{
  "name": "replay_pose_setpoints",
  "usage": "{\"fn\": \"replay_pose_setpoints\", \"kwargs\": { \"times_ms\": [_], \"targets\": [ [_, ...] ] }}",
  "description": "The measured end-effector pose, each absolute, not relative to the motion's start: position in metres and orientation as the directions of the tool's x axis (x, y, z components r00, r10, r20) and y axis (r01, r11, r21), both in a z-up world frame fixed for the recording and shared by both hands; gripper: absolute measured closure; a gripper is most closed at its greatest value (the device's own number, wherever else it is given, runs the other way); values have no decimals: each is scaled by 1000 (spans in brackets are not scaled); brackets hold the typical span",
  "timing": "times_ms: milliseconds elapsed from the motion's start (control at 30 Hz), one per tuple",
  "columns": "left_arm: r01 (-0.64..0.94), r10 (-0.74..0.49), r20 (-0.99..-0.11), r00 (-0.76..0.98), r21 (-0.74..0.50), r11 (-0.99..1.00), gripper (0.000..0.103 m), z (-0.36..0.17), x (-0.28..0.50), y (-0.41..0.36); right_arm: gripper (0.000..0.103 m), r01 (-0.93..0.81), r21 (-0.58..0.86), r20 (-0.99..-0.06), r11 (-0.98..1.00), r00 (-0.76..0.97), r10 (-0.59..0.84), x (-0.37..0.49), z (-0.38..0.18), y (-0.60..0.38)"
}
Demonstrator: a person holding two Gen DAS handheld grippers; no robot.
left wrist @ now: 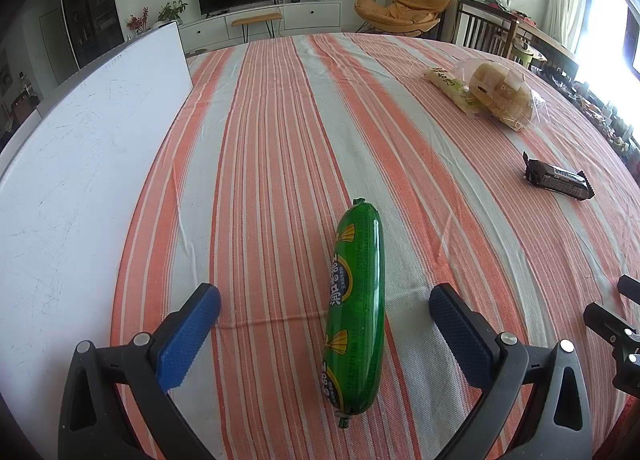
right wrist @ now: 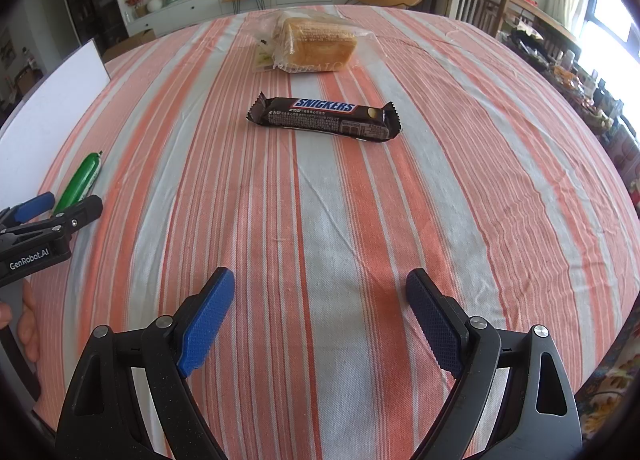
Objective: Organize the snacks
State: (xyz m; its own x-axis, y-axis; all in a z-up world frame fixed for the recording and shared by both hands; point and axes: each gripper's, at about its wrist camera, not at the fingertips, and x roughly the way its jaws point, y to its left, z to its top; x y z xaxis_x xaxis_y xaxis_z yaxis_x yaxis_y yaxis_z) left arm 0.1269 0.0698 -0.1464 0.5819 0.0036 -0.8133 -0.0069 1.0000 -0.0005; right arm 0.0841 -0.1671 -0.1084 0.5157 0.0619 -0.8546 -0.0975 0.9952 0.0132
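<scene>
A green sausage snack (left wrist: 356, 308) lies on the striped tablecloth between the wide-open fingers of my left gripper (left wrist: 324, 308), untouched by the pads. It also shows in the right wrist view (right wrist: 80, 180). A Snickers bar (right wrist: 326, 119) lies ahead of my open, empty right gripper (right wrist: 320, 308), well beyond its fingertips; in the left wrist view it lies at the right (left wrist: 558, 178). A bagged bread loaf (right wrist: 318, 42) with a pale green packet (right wrist: 262, 56) beside it sits farther back, also in the left wrist view (left wrist: 502, 94).
A white board (left wrist: 80, 148) lies along the table's left side. The striped tablecloth (right wrist: 320, 200) covers the table. The left gripper's body (right wrist: 44, 236) shows at the left of the right wrist view. Chairs and a cluttered side table stand beyond the right edge.
</scene>
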Motion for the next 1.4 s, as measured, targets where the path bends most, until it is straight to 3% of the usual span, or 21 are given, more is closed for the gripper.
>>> {"fn": "replay_pose_setpoints", "kwargs": {
  "times_ms": [800,867,967,1133,1400],
  "targets": [
    [-7,3,-813,582,-1,1000,0,-146,127,70,13,-98,31,-856,995,512,77,83,-108,-170],
    [-7,3,-813,582,-1,1000,0,-146,127,70,15,-87,128,-839,988,522,155,83,-103,-183],
    [-7,3,-813,582,-1,1000,0,-146,127,70,15,-10,335,-743,942,612,271,89,-83,-227],
    [-7,3,-813,582,-1,1000,0,-146,127,70,13,89,444,-747,891,585,314,157,-69,-277],
    [-7,3,-814,582,-1,1000,0,-146,127,70,14,177,531,-771,829,506,386,227,-105,-283]
  ]
}}
